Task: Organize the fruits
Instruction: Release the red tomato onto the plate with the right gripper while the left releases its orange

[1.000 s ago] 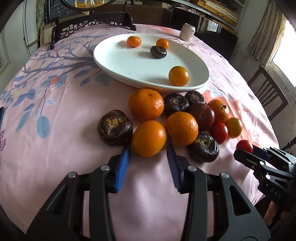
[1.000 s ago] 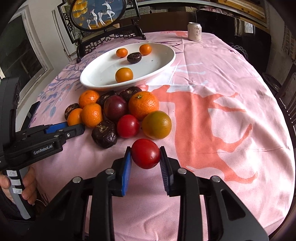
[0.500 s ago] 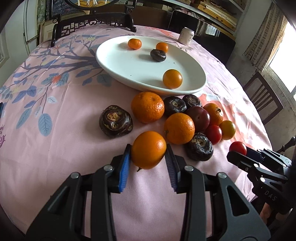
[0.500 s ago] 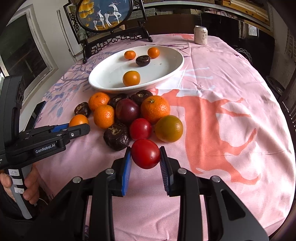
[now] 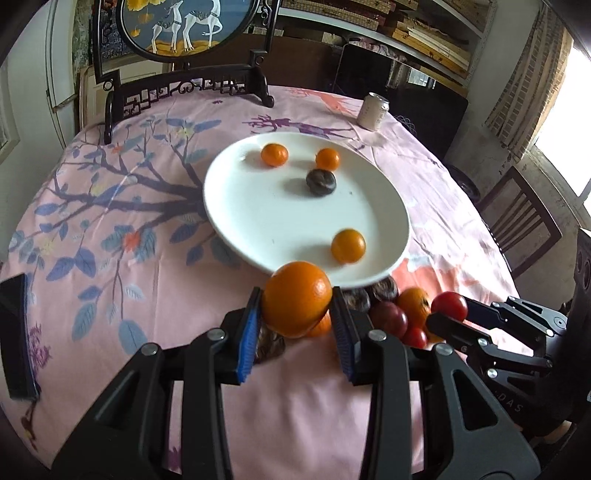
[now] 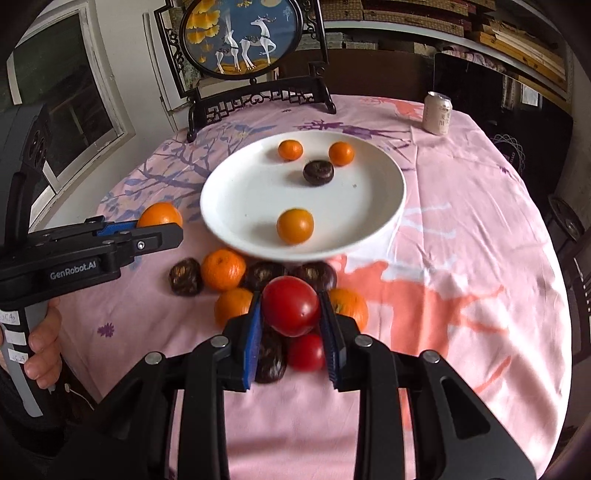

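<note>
The left tongs (image 5: pixel 297 332) were clamped on a large orange (image 5: pixel 297 299), held above the pink-clothed table (image 5: pixel 110 295) at the white plate's (image 5: pixel 258 221) 6 o'clock rim, while the right tongs (image 6: pixel 291 332) gripped a red tomato (image 6: pixel 290 311) over the loose pile of fruit on the cloth. On the plate lay three small oranges, at 12 o'clock (image 6: pixel 290 150), at 1 o'clock (image 6: pixel 341 153) and at 6 o'clock (image 6: pixel 295 226), with a dark, wrinkled fruit (image 6: pixel 318 172) between them, its kind hard to make out. In the left wrist view the held orange and the tongs hid most of the pile; only slivers of dark fruit and a second orange showed past them. In the right wrist view a second tomato (image 6: pixel 306 351) and a dark fruit (image 6: pixel 270 356) were partly covered by the blue pads (image 6: pixel 252 343). A drink can (image 6: pixel 437 112) stood at the table's far edge, at 1 o'clock from the plate, and a deer-painted screen (image 6: pixel 243 35) at 11 o'clock was cut off at the top.
</note>
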Demonstrator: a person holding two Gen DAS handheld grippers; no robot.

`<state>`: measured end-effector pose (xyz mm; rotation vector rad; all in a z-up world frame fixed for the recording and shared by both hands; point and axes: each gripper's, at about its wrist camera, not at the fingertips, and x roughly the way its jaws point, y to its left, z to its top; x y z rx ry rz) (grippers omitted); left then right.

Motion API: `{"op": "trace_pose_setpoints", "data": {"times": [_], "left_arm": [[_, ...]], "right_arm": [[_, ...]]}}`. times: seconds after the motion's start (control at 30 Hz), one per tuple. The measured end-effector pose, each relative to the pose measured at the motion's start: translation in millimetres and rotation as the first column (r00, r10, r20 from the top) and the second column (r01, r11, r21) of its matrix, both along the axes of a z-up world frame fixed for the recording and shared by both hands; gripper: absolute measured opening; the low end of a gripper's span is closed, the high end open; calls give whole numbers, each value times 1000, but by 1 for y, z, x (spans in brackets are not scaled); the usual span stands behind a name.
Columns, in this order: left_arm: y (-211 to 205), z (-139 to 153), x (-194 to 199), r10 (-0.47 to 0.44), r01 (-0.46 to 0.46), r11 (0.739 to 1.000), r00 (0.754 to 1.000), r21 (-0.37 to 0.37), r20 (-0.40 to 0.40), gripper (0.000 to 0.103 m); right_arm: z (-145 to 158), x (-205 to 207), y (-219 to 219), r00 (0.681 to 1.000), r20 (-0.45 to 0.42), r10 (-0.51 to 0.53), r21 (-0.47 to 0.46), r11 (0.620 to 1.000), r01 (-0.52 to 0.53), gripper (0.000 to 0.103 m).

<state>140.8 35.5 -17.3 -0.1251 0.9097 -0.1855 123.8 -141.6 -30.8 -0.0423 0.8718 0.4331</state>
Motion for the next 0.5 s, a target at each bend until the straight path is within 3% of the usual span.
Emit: {"op": "trace_pose_setpoints", "data": {"times": [0.2, 0.5], "left_arm": [[5, 5, 95, 62, -61, 998, 997, 22, -46, 37], [-3, -35, 182, 84, -81, 996, 983, 30, -161, 37]], "right_arm": [[13, 85, 16, 1000, 21, -2, -70, 998, 3, 30], [-25, 186, 13, 994, -98, -57, -98, 994, 48, 30]]}}
